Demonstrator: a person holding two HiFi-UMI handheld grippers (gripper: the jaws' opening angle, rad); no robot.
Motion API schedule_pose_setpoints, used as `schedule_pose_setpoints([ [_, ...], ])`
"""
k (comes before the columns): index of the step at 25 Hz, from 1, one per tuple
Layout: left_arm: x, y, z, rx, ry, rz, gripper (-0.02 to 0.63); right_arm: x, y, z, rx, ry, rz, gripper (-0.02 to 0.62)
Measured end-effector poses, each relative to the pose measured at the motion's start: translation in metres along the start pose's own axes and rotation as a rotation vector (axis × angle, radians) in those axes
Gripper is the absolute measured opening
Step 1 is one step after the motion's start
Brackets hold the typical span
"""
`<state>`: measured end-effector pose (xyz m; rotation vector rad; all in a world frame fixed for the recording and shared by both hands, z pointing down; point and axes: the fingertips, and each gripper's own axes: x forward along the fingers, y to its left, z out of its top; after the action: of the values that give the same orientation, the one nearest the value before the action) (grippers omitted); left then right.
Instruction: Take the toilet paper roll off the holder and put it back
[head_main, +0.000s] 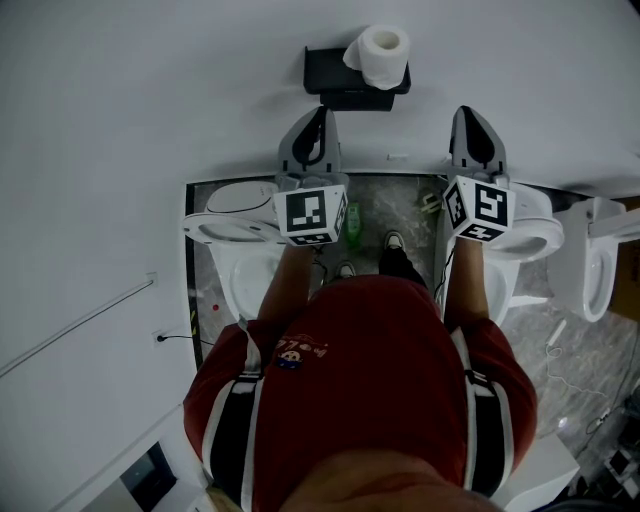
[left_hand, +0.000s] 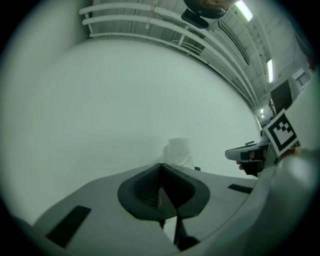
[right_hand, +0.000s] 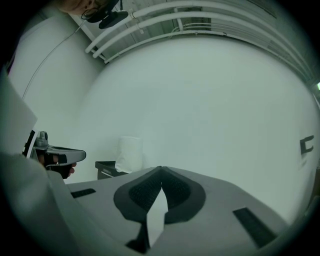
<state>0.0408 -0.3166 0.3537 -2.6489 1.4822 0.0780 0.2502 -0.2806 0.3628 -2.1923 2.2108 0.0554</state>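
Short of the toilet paper roll (head_main: 381, 52) on its holder (head_main: 328, 72), left gripper (head_main: 321, 112) and right gripper (head_main: 466, 112), fingers together, empty

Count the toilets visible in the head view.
3. The left toilet stands beneath the left tool, the middle toilet beneath the right tool, the right toilet at the picture's right edge. The person's body may hide more.

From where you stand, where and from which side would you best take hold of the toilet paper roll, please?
Take the toilet paper roll by its curved sides, about mid-height, coming level from the front, jaws opened wide. It seems to stand on end at the right end of the black holder, wall behind it.
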Motion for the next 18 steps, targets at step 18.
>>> schedule_pose_setpoints([
  [18,-0.002,0.009,-0.003,0.008,0.016,0.035,0.019,0.009,-0.003,-0.006,0.02,0.02,-0.014,0.009],
])
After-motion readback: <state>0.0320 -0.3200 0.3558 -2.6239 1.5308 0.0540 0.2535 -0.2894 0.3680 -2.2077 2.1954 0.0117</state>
